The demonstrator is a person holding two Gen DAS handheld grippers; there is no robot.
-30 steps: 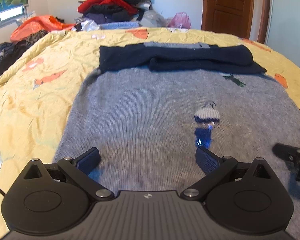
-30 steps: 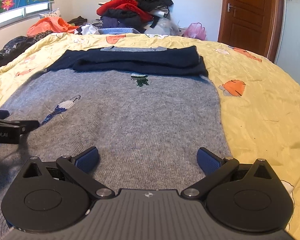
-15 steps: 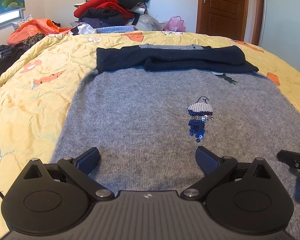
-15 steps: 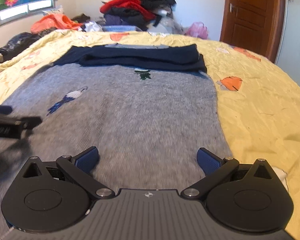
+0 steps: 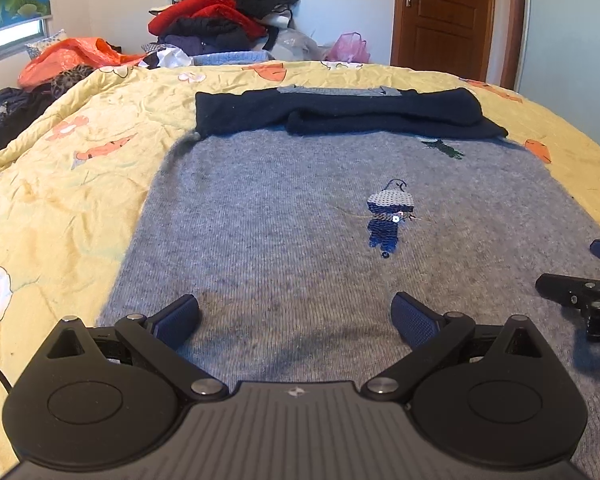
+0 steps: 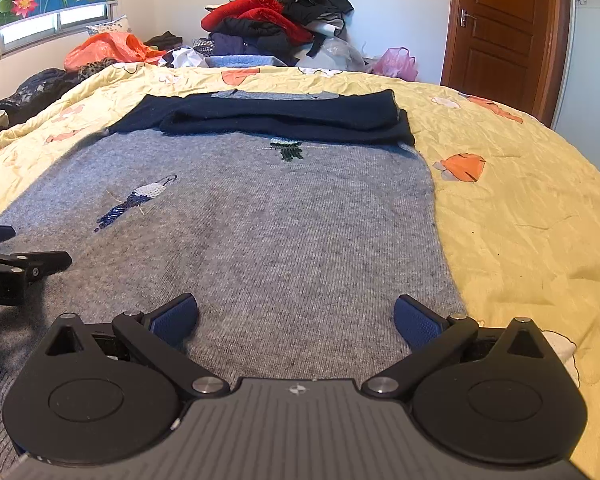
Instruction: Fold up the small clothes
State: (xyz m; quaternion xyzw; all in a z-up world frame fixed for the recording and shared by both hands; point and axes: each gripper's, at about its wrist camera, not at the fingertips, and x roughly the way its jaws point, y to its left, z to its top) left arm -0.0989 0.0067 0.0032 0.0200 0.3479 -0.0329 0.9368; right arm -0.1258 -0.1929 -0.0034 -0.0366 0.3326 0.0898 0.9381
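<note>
Both hand-held grippers nearer hem, left hand-held gripper (image 5: pixel 296 316) agape, sweater (image 5: pixel 300 208) flat

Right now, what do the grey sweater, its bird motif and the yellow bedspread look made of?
Grey sweater: soft knit, likely wool blend; ribbed rows, fuzzy nap. Bird motif: sequins, glinting scales. Yellow bedspread: thin, smooth woven fabric, perhaps cotton; fine creases, printed pattern.

Landmark: grey sweater (image 5: pixel 284 232), spread flat on the bed (image 5: pixel 60 200).
Over the sweater: flat knit between both tools, nothing standing on it.
Far edge: folded navy sleeves (image 5: pixel 340 114) form a low ridge.
Right of left tool (image 5: pixel 296 316): right tool (image 5: pixel 580 296) stands near.
Beyond the bed: clothes pile (image 6: pixel 276 16).
</note>
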